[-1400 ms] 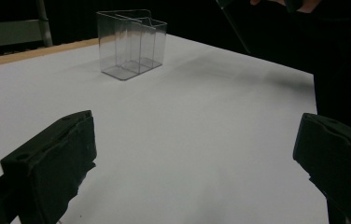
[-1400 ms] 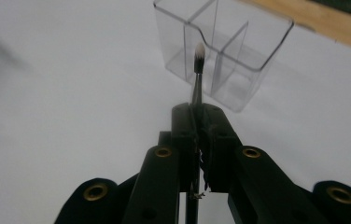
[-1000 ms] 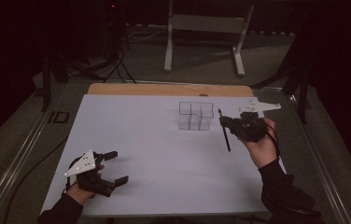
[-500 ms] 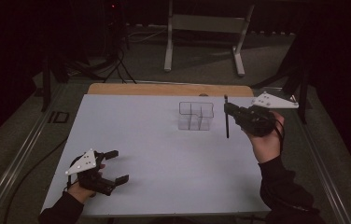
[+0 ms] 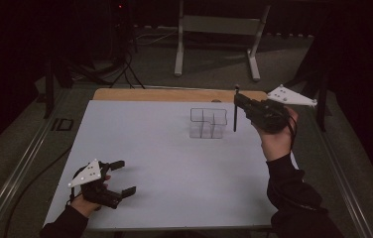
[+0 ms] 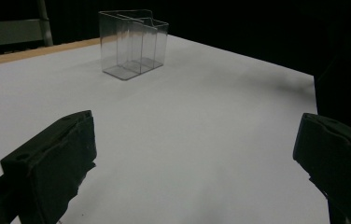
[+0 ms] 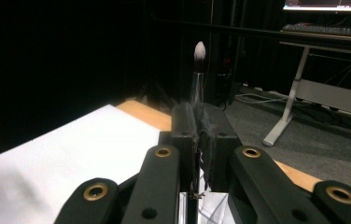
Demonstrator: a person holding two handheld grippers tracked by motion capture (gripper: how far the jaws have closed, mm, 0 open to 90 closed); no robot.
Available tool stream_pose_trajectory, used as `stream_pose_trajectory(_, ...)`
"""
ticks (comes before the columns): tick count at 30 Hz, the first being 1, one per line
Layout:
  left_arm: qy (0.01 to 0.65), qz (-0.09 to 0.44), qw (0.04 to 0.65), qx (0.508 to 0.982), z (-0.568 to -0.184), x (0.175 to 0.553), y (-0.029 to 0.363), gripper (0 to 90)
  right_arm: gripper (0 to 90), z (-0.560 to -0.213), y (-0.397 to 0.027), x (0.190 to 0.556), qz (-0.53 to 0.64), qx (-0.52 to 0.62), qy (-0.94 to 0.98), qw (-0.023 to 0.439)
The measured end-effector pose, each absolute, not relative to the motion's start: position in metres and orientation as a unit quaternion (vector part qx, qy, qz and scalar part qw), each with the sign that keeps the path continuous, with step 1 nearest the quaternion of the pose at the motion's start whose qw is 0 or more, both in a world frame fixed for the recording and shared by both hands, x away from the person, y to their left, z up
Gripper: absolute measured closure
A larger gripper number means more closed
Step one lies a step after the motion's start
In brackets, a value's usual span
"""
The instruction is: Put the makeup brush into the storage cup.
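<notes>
Black-handled brush (image 5: pixel 234 111) stands upright, clamped in the right gripper (image 5: pixel 239 100).

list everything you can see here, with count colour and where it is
brush: 1, dark handle, white tip, upright in the right gripper beside the organizer
clear organizer: 1, transparent, compartmented, far middle of the table
table: 1, white top, wooden far edge
metal frame: 1, grey, on the floor beyond the table
cables: several, black, on the floor far left
left gripper: 1, black, near left corner, jaws apart with nothing between
right gripper: 1, black, raised at the far right, jaws shut on the brush
forearms: 2, dark sleeves, from the near edge
</notes>
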State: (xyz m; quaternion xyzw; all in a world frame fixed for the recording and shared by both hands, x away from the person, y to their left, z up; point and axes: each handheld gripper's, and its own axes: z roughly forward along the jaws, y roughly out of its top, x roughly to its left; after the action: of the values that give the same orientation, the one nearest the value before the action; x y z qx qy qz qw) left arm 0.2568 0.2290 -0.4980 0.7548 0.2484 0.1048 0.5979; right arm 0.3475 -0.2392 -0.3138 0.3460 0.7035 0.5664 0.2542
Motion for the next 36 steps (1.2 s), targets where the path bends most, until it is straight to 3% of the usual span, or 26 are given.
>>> stream_pose_trajectory(36, 0.250, 0.103, 0.604, 0.750, -0.497, 0.254, 0.230, 0.7, 84.5, -0.334, -0.214, 0.413, 0.607, 0.348, 0.661, 0.271)
